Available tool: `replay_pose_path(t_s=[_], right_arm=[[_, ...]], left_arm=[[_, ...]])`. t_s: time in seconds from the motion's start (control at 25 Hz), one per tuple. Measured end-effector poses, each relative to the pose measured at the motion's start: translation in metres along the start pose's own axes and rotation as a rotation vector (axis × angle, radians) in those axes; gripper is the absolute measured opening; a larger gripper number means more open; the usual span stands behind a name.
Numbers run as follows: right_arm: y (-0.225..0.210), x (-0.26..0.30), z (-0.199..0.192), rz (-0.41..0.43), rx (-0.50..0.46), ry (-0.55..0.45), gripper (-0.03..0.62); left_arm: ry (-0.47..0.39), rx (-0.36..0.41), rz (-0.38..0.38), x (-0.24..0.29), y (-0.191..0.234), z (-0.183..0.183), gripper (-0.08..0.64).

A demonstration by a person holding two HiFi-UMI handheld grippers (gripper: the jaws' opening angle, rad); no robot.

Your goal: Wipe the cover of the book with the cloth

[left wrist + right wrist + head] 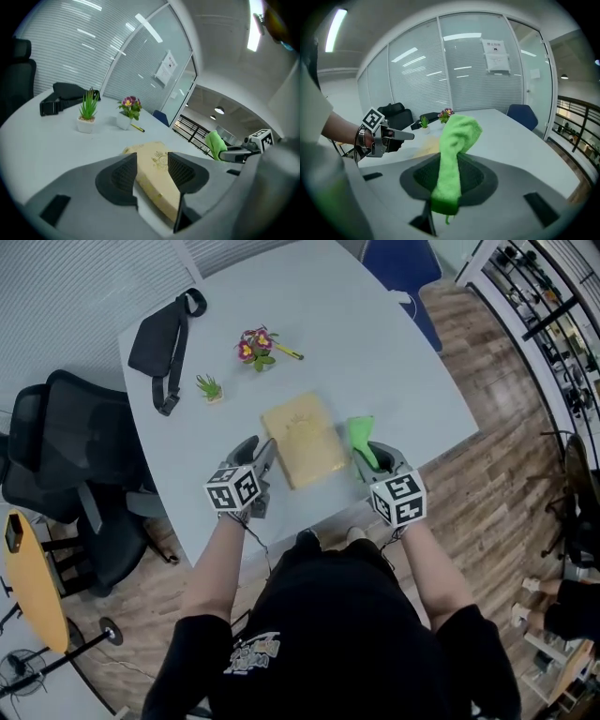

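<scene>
Tan book (pixel 302 439): flat on grey bench (pixel 394 362). Left gripper (pixel 152 172): jaws spread, book's near corner between them. Right gripper (pixel 451 177): jaws pinching green cloth (pixel 458 135), just beside the book.

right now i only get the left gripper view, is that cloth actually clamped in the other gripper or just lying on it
Observer: Clamped. The right gripper view shows the right gripper with its jaws shut on the cloth, which stands up from between them.
Operator: ok is it over the cover
Observer: No. In the head view the cloth hangs beside the right edge of the book, not above the cover.
Operator: and where is my gripper against the book
Observer: From the head view, the left gripper is at the book's near left corner, so the two grippers flank the book. I cannot tell whether it touches.
</scene>
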State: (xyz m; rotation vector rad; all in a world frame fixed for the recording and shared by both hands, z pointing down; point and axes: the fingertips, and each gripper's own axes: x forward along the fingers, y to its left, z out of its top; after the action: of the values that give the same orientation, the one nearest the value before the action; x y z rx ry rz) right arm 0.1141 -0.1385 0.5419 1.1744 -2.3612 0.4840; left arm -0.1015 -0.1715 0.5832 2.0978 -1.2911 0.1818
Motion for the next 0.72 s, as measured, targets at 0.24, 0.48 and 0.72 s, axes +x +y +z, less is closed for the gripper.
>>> replay_pose_path(t_s=[0.24,0.48,0.72], right_arm=[[0.008,-0.027,0.051,0.106,-0.092,-0.114,0.098],[0.016,-0.063,0.085,0.224,-0.149,-0.207,0.098],[0.028,-0.097,0.100,0.343,-0.195,-0.264,0.098]], left_arm=[[-0.191,0.107,0.074,-0.066,-0.050,0.045,0.104],[-0.331,0.180,0.170,-0.116,-0.105,0.064,0.024],[-0.409,0.209,0.262,-0.159,-0.160,0.054,0.006]])
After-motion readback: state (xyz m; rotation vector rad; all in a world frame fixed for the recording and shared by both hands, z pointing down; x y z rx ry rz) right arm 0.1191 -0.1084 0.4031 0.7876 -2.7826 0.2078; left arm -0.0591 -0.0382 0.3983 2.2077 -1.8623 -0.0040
